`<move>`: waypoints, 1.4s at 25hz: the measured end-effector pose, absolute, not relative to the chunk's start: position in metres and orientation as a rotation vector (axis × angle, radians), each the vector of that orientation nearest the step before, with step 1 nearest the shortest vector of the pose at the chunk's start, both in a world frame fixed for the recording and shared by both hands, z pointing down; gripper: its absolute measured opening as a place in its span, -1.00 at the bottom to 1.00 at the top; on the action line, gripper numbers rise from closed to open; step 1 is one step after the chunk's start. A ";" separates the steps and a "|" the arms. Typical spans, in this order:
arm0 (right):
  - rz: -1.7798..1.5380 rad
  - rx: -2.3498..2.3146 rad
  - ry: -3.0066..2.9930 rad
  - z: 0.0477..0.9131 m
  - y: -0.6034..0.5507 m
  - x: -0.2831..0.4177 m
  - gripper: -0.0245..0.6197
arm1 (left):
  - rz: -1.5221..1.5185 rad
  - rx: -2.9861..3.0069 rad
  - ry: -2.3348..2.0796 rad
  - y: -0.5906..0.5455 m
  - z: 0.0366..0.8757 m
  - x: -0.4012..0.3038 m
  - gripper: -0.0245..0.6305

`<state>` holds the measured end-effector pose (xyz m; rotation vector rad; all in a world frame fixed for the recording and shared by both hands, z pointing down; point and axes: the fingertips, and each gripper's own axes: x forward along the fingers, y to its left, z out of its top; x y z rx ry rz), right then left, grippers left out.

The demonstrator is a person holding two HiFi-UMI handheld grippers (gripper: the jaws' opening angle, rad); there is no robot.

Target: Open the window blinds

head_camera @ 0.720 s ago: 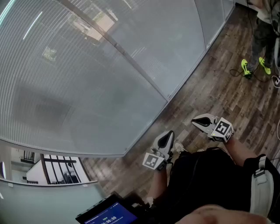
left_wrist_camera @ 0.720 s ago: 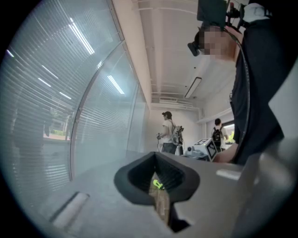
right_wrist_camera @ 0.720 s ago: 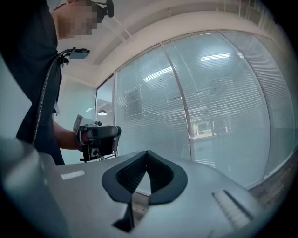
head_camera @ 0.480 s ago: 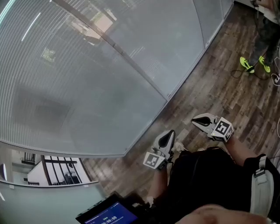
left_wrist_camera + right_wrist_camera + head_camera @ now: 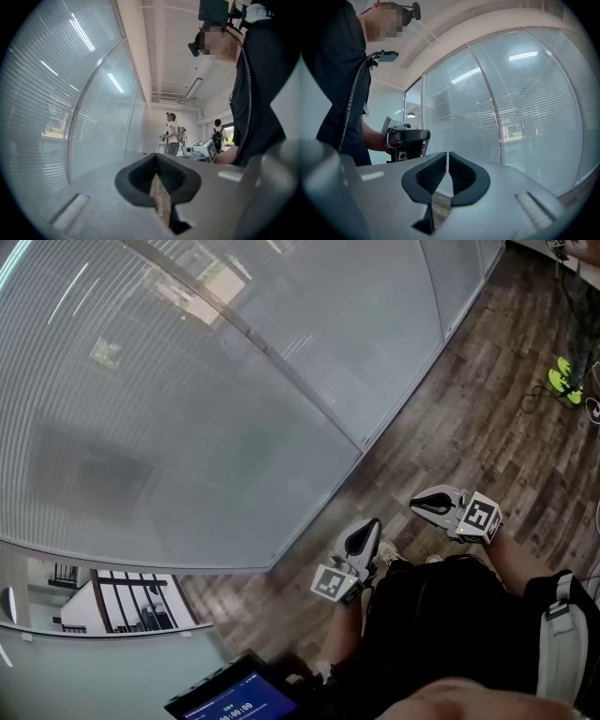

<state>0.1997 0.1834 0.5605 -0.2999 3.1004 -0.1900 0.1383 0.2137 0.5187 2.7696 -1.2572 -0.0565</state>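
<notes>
Grey, finely ribbed horizontal blinds (image 5: 159, 418) meet a streaky wood-plank floor (image 5: 469, 427).

Dark wood-plank floor (image 5: 473, 432) runs along a long wall of big glass window panels (image 5: 169, 427), split by slim metal posts (image 5: 281, 371). Pale ceiling (image 5: 164, 42) overhead with one long strip light (image 5: 193, 88).

A black short-sleeved top (image 5: 441, 624) carries a grey buckled strap (image 5: 561, 634) at one shoulder. The left hand-held gripper (image 5: 361, 538) and right hand-held gripper (image 5: 433, 502) are pale grey, with black ribbed pads (image 5: 424, 180) and black-and-white marker cubes (image 5: 476, 516).
</notes>
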 end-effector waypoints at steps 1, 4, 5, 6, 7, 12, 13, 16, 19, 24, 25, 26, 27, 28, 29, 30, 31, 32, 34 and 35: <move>-0.181 -0.289 3.104 0.561 0.185 0.197 -0.85 | -0.059 2.765 -1.263 0.214 0.519 0.137 -0.92; -0.172 -0.262 3.113 0.565 0.187 0.191 -0.86 | -0.065 2.756 -1.273 0.214 0.522 0.132 -0.92; -0.177 -0.255 3.119 0.567 0.188 0.190 -0.87 | -0.064 2.750 -1.271 0.213 0.524 0.131 -0.92; -0.181 -0.248 3.126 0.569 0.188 0.188 -0.90 | -0.062 2.743 -1.269 0.213 0.526 0.131 -0.92; -0.183 -0.243 3.130 0.569 0.189 0.187 -0.90 | -0.058 2.737 -1.267 0.214 0.527 0.130 -0.92; -0.215 -0.218 3.120 0.566 0.185 0.177 -0.90 | -0.054 2.714 -1.274 0.213 0.529 0.123 -0.92; -0.227 -0.212 3.125 0.568 0.185 0.175 -0.90 | -0.054 2.706 -1.272 0.212 0.528 0.123 -0.92; -0.264 -0.213 3.135 0.574 0.179 0.168 -0.90 | -0.073 2.672 -1.280 0.206 0.513 0.126 -0.92; -0.272 -0.186 3.139 0.578 0.174 0.157 -0.90 | -0.081 2.640 -1.299 0.199 0.513 0.117 -0.92; -0.268 -0.164 3.138 0.577 0.158 0.133 -0.90 | -0.049 2.662 -1.302 0.190 0.529 0.091 -0.92; -0.262 -0.164 3.139 0.575 0.154 0.128 -0.90 | -0.045 2.659 -1.307 0.188 0.532 0.084 -0.92; -0.258 -0.167 3.138 0.573 0.149 0.122 -0.90 | -0.047 2.654 -1.309 0.184 0.531 0.079 -0.92; -0.255 -0.171 3.136 0.571 0.144 0.116 -0.90 | -0.049 2.651 -1.308 0.180 0.529 0.073 -0.92; -0.253 -0.177 3.133 0.568 0.140 0.110 -0.90 | -0.049 2.654 -1.304 0.176 0.529 0.067 -0.92; -0.251 -0.184 3.131 0.566 0.135 0.103 -0.90 | -0.050 2.659 -1.300 0.171 0.528 0.060 -0.92; -0.247 -0.190 3.130 0.563 0.130 0.097 -0.90 | -0.057 2.659 -1.296 0.165 0.522 0.055 -0.92; -0.242 -0.198 3.132 0.560 0.125 0.091 -0.90 | -0.067 2.660 -1.290 0.158 0.515 0.051 -0.92; -0.234 -0.208 3.134 0.558 0.119 0.085 -0.90 | -0.073 2.666 -1.281 0.152 0.511 0.046 -0.92; -0.217 -0.243 3.140 0.553 0.105 0.074 -0.90 | -0.085 2.679 -1.266 0.139 0.509 0.033 -0.92; -0.210 -0.262 3.139 0.551 0.098 0.068 -0.90 | -0.100 2.680 -1.261 0.132 0.503 0.028 -0.92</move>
